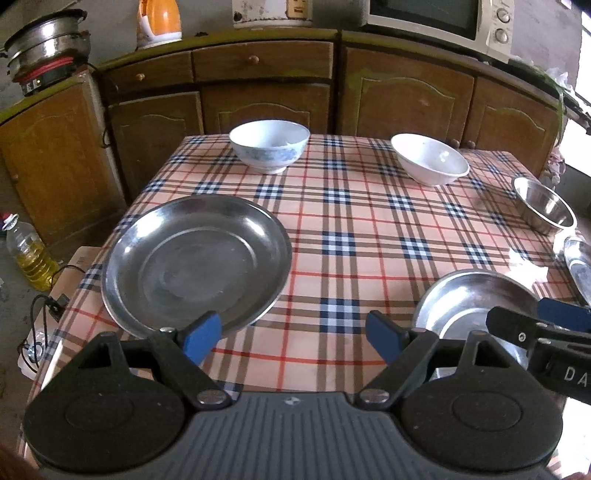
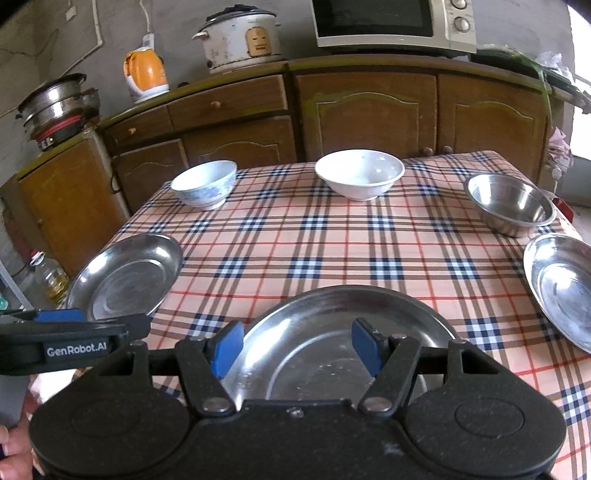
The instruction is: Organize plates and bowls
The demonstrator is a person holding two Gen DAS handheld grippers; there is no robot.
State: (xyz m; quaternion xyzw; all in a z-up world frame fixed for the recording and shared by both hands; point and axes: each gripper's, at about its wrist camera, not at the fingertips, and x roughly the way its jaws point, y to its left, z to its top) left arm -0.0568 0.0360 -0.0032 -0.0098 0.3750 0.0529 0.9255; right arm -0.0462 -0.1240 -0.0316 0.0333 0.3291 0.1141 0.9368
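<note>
Both claws hang spread and empty above the checked-cloth bench (image 2: pixel 332 251): left claw (image 1: pixel 293 338) beside the left-edge round steel plate (image 1: pixel 195 258), right claw (image 2: pixel 297 349) over the near-edge shiny steel plate (image 2: pixel 332 317).

Black hand-held gripper (image 2: pixel 297 349) with blue pads (image 2: pixel 228 349), silver pivot screws, white "GenRobot.AI" lettering.

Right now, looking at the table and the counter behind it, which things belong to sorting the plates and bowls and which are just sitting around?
For the job: three steel plates, left, middle, right; steel bowl; white bowl; blue-patterned bowl.

Just lying about: rice cooker, microwave, orange kettle, stacked pots, oil bottle.
</note>
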